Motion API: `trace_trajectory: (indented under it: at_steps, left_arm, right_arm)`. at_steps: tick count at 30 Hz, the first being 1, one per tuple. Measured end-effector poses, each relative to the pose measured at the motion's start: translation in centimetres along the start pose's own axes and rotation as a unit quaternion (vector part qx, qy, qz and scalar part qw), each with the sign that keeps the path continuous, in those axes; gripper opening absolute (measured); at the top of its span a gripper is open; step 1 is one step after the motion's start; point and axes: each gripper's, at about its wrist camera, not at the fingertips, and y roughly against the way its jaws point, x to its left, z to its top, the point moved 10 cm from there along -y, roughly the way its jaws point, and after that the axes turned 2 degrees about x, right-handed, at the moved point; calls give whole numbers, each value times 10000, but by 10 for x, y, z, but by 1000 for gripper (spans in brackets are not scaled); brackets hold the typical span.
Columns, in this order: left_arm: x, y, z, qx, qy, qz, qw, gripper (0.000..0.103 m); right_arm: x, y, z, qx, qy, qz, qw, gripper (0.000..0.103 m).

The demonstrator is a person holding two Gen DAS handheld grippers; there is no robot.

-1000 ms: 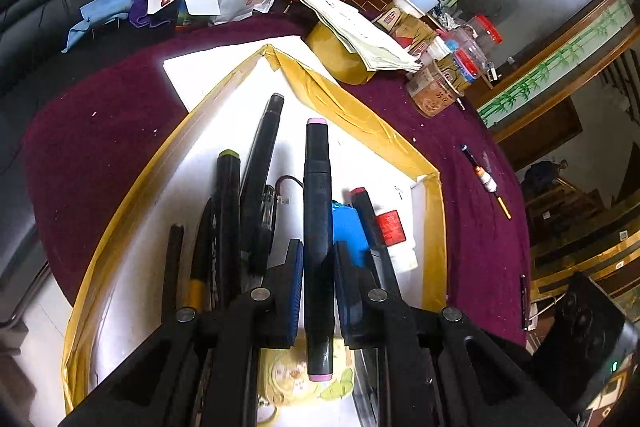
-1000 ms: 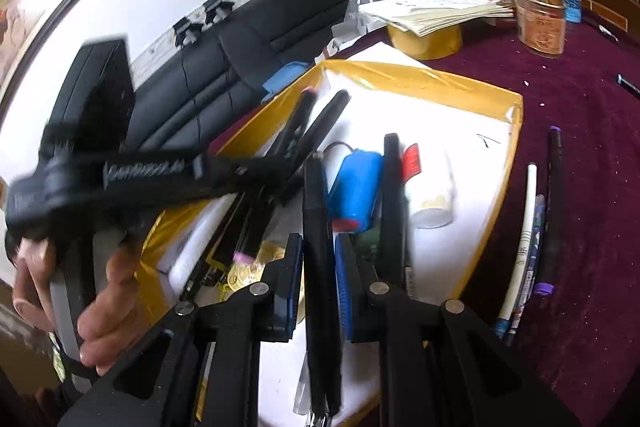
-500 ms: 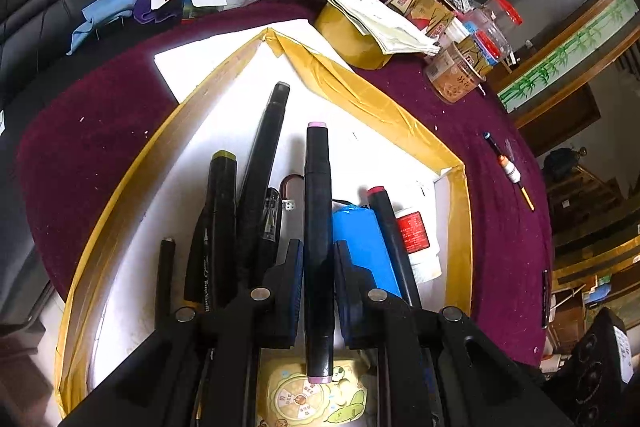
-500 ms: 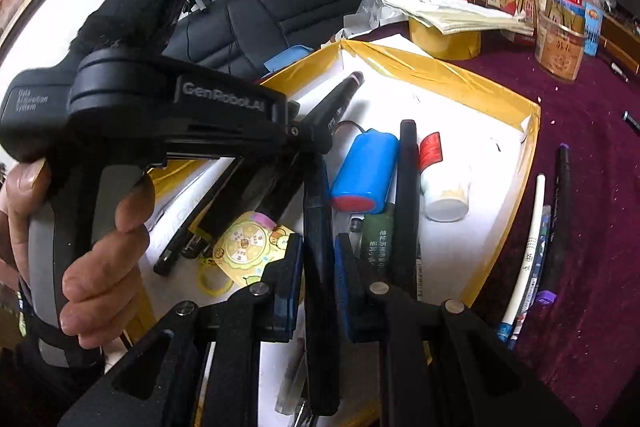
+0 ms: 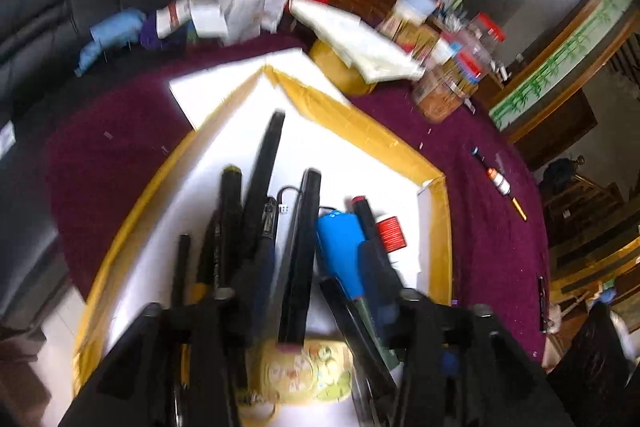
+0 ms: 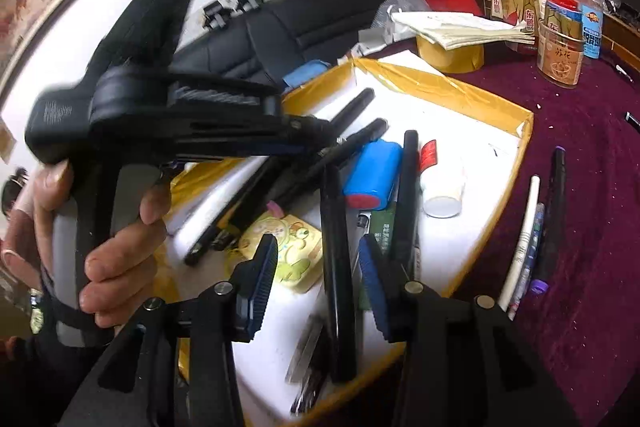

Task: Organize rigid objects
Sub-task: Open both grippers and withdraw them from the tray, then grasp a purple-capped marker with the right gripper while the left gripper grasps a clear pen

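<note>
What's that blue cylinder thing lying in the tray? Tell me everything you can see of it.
The blue cylinder is a short, stubby tube wrapped in glossy blue film, with a red end cap facing the right wrist camera. It lies flat on the white floor of the yellow-rimmed tray, wedged between black markers; a long one runs along its right side. It looks like a battery pack, though no label is readable. The left wrist view shows it blurred. Neither gripper touches it.

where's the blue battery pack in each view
Left wrist: blue battery pack lies low centre-right in the tray, partly behind the gripper's right finger.
Right wrist: it lies mid-frame in the tray.
Shared landmark: the white red-labelled bottle, just right of it.
</note>
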Motion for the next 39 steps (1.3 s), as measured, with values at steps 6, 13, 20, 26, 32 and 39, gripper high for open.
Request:
trace_trajectory:
  at_steps: [6,13,20,26,32,39]
  left_arm:
    - [-24,46,-27,-653,-147,-185,9976,63]
    - [-56,62,-56,-774,-349,-520,9950,67]
    - [-69,61,-69,-634,-527,-431,9957,67]
    - [-66,59,-73,-630,-489,-387,9961,67]
    - [-66,56,-76,-563,-466,-404,9965,67]
    - [-82,54,-80,-528,-653,-430,9955,67]
  right_arm:
    - [-51,55,-4,-489,-495,-185,9974,48]
    - [-140,76,-23,-327,-1440,-1008,9839,47]
    - [-167,45,-16,176,-1580,-1216,9798,47]
    - [-172,14,3,506,-1307,-1523,9783,33]
    - [-186,-4,5,727,-1386,-1782,9715,27]
    - [-193,-5,-1,770,-1155,-2257,9642,15]
